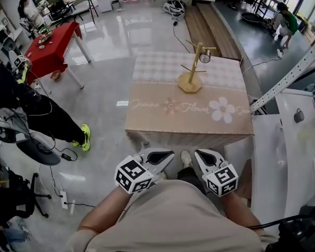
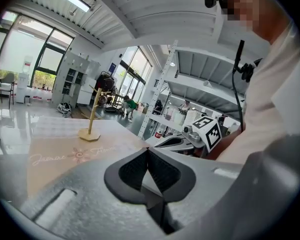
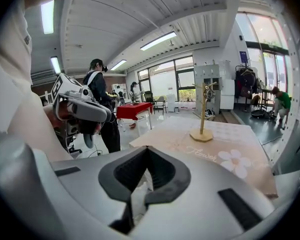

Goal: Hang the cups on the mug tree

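A wooden mug tree (image 1: 190, 73) stands on the far half of a table with a beige flowered cloth (image 1: 163, 122). One clear cup (image 1: 205, 58) hangs from an upper right peg. The tree also shows in the left gripper view (image 2: 92, 120) and in the right gripper view (image 3: 203, 115), where the cup (image 3: 209, 95) hangs near its top. Both grippers are held close to my body, short of the table's near edge. My left gripper (image 1: 167, 154) (image 2: 149, 150) is shut and empty. My right gripper (image 1: 201, 154) (image 3: 147, 149) is shut with nothing in it.
A red table (image 1: 55, 46) stands at the far left, with a person in dark clothes (image 1: 37, 109) near it. A white metal rack (image 1: 291, 77) and a white surface (image 1: 299, 140) flank the table's right side. Cables and a floor fan (image 1: 38, 150) lie on the left floor.
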A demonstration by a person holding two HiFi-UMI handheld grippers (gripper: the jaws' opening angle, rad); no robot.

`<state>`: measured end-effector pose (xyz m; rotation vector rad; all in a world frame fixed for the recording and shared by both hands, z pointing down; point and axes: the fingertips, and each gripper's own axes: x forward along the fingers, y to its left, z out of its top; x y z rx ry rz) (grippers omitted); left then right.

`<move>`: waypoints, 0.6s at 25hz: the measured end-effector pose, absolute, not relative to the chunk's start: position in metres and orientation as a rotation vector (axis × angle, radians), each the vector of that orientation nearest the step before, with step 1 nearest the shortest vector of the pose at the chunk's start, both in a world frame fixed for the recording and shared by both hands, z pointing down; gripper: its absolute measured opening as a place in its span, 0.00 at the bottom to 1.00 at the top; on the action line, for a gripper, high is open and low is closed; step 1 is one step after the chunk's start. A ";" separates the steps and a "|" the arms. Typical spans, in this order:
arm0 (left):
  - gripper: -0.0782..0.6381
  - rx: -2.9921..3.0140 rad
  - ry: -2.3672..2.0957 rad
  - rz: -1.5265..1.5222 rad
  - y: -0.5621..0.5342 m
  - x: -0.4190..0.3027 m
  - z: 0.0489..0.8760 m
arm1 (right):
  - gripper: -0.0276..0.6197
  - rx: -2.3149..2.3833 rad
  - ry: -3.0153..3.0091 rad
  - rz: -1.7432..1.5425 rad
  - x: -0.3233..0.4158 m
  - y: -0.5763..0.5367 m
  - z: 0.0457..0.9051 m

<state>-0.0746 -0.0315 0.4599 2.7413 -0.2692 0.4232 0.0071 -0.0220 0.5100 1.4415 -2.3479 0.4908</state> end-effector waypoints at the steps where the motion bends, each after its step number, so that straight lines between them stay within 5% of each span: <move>1: 0.12 2.740 -0.272 0.422 -0.031 -0.076 0.460 | 0.06 1.435 -2.351 0.484 0.005 -0.021 0.509; 15: 0.12 2.735 -0.302 0.406 -0.029 -0.086 0.459 | 0.06 1.370 -2.386 0.415 -0.013 -0.022 0.504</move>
